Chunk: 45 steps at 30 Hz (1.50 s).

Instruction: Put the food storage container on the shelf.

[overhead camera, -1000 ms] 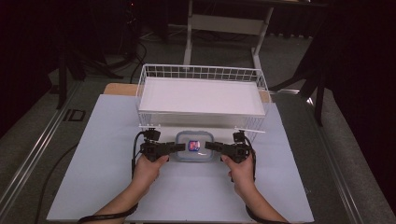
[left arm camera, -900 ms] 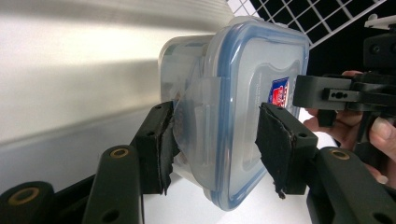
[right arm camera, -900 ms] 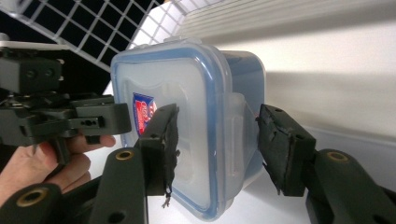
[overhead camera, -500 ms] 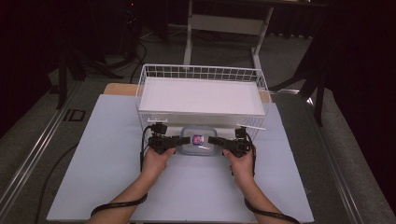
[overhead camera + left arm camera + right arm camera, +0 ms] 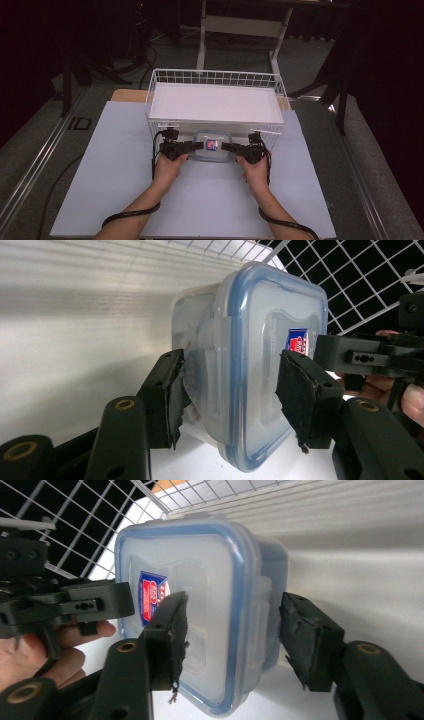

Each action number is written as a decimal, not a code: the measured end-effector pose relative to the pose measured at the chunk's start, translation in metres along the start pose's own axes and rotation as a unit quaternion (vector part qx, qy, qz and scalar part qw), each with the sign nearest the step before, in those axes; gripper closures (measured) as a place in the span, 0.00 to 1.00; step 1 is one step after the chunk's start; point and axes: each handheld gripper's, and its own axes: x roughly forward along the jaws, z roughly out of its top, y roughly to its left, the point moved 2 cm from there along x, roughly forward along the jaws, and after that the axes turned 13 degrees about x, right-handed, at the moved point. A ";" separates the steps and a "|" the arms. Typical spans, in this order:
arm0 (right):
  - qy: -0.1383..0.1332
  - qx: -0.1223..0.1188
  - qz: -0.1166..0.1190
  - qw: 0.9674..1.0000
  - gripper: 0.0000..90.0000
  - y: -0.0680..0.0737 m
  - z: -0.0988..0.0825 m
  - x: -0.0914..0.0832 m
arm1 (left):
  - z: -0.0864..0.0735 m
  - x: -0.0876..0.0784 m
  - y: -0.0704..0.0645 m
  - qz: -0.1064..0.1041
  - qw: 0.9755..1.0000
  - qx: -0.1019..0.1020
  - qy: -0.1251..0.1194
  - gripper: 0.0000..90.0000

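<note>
I have the left gripper (image 5: 196,145) and right gripper (image 5: 229,147) at opposite ends of the lidded plastic container (image 5: 213,146), which sits on the white mat (image 5: 110,170) against the wire basket's (image 5: 215,79) front wall. Both jaw pairs straddle the side latches and have just eased wider; pads look slack, not pinching. Probably releasing. Basket mesh blocks any forward push.
</note>
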 end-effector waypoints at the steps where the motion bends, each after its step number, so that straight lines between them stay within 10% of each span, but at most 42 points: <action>1: -0.001 -0.002 0.000 1.000 0.50 0.000 0.000 0.000 | 0.000 0.001 0.001 -0.001 1.000 0.005 -0.002 0.52; 32: -0.054 -0.062 -0.040 0.996 0.46 0.005 0.002 -0.004 | -0.008 -0.009 -0.004 0.021 0.999 0.014 -0.022 0.40; 45: -0.041 -0.120 -0.022 0.992 0.52 0.022 -0.016 -0.033 | -0.027 -0.034 -0.031 0.033 0.997 0.066 0.008 0.41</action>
